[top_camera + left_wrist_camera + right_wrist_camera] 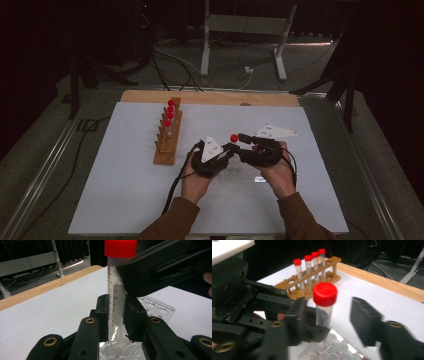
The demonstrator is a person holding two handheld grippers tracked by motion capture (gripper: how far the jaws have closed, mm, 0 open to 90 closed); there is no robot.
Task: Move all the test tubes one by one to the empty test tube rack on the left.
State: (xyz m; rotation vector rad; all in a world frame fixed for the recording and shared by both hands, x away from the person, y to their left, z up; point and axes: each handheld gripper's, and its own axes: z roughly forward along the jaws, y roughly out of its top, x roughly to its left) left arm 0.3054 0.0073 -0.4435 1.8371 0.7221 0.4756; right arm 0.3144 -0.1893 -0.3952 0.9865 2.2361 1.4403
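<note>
A clear graduated tube with a red cap (234, 138) stands upright between both grippers over the middle of the white table. My left gripper (116, 315) is shut on the tube (115, 290) low on its body, the pointed tip showing below the pads. My right gripper (330, 315) is open, its jaws standing either side of the tube's (325, 305) upper part, with a gap on the right side. From above, the left gripper (222, 152) and right gripper (243, 143) meet tip to tip at the tube.
A wooden rack (167, 135) with several red-capped tubes (312, 265) stands left of the hands, some holes free. A clear plastic well plate (240, 175) lies flat under the grippers. A wooden strip (210, 97) edges the table's far side.
</note>
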